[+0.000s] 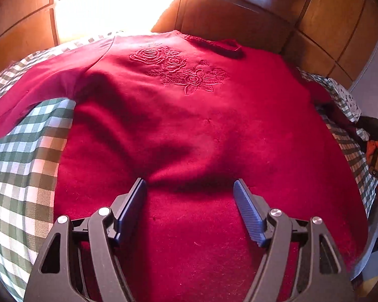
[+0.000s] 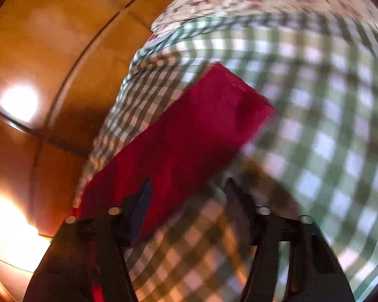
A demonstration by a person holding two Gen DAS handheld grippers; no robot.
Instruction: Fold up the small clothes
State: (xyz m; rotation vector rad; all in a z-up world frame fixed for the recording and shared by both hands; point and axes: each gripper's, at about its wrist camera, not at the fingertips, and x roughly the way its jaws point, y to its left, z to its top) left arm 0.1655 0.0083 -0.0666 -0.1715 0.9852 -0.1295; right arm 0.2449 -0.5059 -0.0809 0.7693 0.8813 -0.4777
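Directly beneath left hand-held gripper [image 1: 190, 188], red sweater [image 1: 189, 115]

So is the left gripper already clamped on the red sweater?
No, the left gripper stands open above the red sweater, with cloth showing in the wide gap between its two blue pads.

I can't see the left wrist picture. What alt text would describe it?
A dark red sweatshirt with embroidered roses lies spread flat on a green-and-white checked cloth. The left gripper hangs open above its lower part, blue-padded fingers apart, holding nothing.
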